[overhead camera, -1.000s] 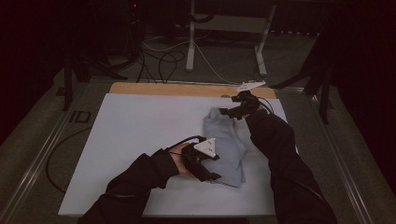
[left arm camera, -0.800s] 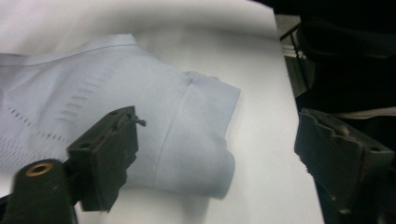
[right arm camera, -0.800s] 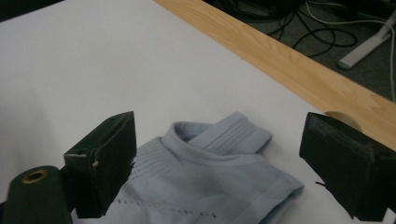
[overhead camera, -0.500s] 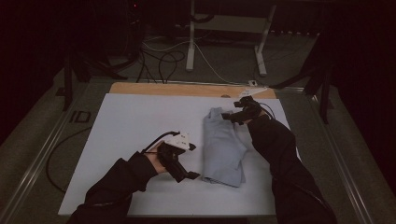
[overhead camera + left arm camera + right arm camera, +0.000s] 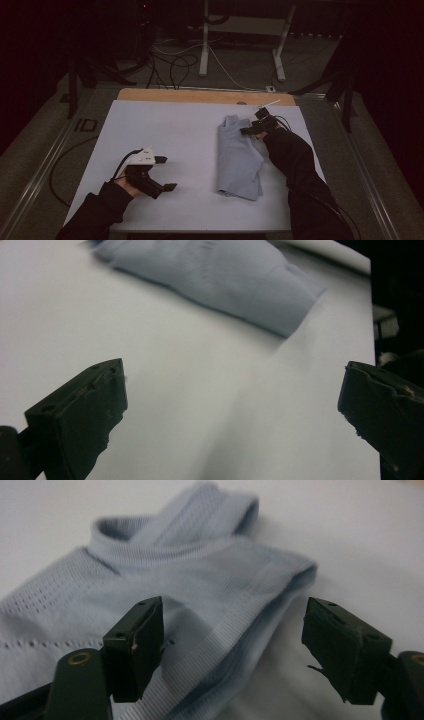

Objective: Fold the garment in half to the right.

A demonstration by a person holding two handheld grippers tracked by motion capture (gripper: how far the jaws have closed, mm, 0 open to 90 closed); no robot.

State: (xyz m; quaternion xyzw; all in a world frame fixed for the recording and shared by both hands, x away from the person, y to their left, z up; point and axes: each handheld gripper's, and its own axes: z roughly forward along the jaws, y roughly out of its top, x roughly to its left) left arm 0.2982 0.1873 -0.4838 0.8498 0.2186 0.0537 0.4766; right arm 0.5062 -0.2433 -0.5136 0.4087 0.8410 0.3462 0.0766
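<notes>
A light blue knit garment (image 5: 239, 157) lies folded lengthwise on the white table (image 5: 165, 130), right of centre. My right gripper (image 5: 251, 130) hovers open at the garment's far right corner; in the right gripper view its jaws stand wide over the folded, ribbed edge of the garment (image 5: 200, 590) with nothing between them. My left gripper (image 5: 165, 174) is open over bare table at the front left, well apart from the cloth. In the left gripper view the garment (image 5: 215, 277) lies ahead, beyond the spread jaws.
A wooden strip (image 5: 200, 96) runs along the table's far edge. Beyond it, cables (image 5: 175, 65) and a white stand's legs (image 5: 205, 45) rest on the dark floor. Metal rails (image 5: 40, 170) flank the table on both sides.
My left gripper has let go of the garment's near edge and pulled away to the left over bare table. The right gripper has stayed by the far right corner.
</notes>
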